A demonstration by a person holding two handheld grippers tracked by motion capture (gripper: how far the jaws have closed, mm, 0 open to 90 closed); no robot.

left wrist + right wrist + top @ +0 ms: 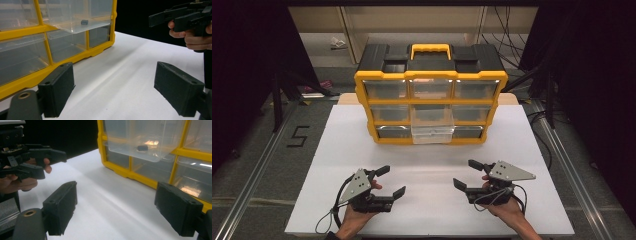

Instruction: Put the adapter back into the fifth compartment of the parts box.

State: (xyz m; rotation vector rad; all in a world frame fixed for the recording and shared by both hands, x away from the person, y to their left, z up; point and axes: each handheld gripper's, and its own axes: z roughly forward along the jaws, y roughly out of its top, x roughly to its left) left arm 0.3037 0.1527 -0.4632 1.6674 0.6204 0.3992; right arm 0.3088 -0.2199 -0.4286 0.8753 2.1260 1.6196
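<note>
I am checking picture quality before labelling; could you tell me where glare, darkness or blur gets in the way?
High view: the white table is evenly lit, the surroundings fall to black. Right gripper view: warm glare sits on the pulled-out drawer beside the small dark piece; the near jaws are soft. Left gripper view: the organizer is sharp enough, the background black, the right gripper slightly blurred.

Left gripper (389, 181) near left, held in the left hand (353, 216), jaws wide apart, angled toward far right. Right gripper (466, 173) near right, gripped by the right hand (507, 207), jaws spread, angled toward far left. Both apart, nothing between jaws.
</note>
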